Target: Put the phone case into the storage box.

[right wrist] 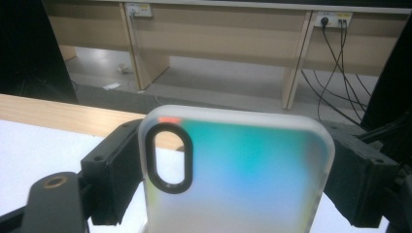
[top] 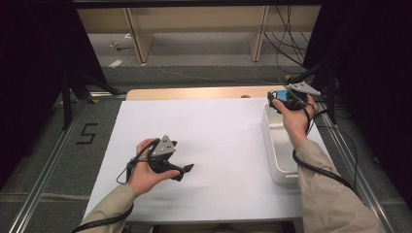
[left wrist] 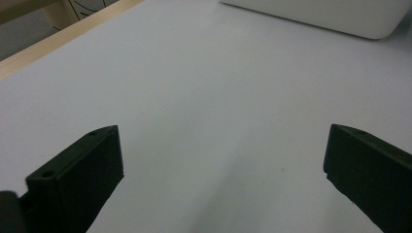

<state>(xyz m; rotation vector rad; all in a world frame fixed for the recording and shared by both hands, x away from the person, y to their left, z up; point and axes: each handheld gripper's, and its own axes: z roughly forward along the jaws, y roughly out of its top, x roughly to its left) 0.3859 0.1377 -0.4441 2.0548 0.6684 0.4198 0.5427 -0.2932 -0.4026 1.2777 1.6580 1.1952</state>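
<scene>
Above the white plastic bin (top: 278, 160), a frosted teal phone case (right wrist: 238, 174) is clamped by the right gripper (right wrist: 233, 170); it should be lowered level; the left gripper (top: 187, 170) is kept open, idle.

Frosted translucent phone case (right wrist: 243, 170) — teal-green and blue glowing through, yellowish low at one side, a small orange-red streak at the top, black oval ring round the camera cutout. Clamped between matt black jaws of the right gripper (right wrist: 233, 174). Left gripper (left wrist: 221, 179) black as well, grey three-cornered plate on top. Plain white table sheet (top: 218, 145) over pale wooden board (top: 194, 93) — no pattern. Glossy white rectangular plastic bin (top: 279, 160). Beige sleeves (top: 330, 194). Grey floor with black digit "5" (top: 86, 133).
</scene>
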